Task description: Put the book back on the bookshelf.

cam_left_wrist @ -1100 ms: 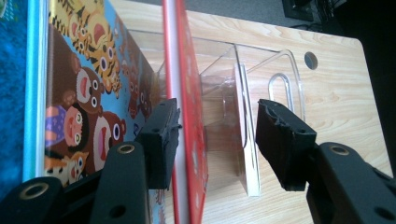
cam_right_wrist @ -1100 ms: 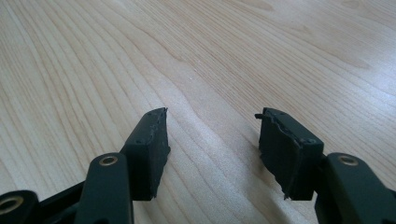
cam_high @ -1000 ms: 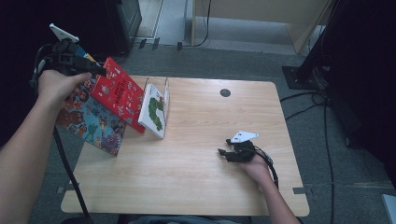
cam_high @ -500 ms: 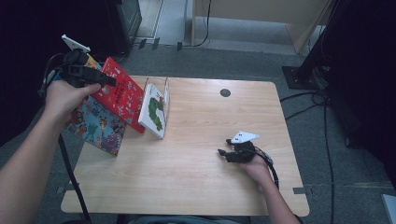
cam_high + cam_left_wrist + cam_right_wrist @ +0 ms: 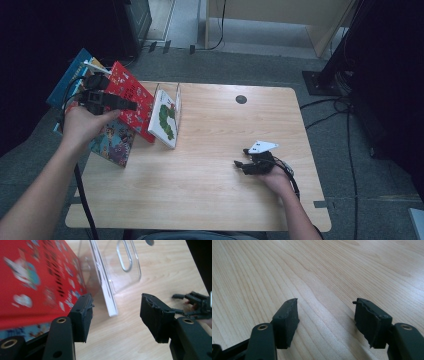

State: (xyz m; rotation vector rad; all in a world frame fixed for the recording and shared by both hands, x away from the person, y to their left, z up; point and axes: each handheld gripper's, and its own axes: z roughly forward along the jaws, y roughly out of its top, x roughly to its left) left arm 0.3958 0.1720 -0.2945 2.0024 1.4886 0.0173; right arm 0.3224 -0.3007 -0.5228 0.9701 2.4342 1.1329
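Observation:
A red picture book (image 5: 131,98) leans among other books at the table's left edge. My left gripper (image 5: 132,105) is held level in front of its cover and points to the right. In the left gripper view the jaws of this gripper (image 5: 116,312) stand open. The left one lies by the lower edge of the red book (image 5: 35,280), and nothing is between them. A white caterpillar book (image 5: 165,119) leans against a clear stand (image 5: 177,95). My right gripper (image 5: 242,165) rests low on the table at the right. Its jaws (image 5: 325,315) have just been opening, over bare wood.
A colourful book (image 5: 112,145) leans below the red one, over the table's left edge (image 5: 87,170). A blue book (image 5: 70,80) stands behind them. The table has a small dark hole (image 5: 241,99) at the back. Cables lie on the floor to the right.
My left hand has come down and to the right, from above the books to the front of the red cover. The right hand has stayed in place.

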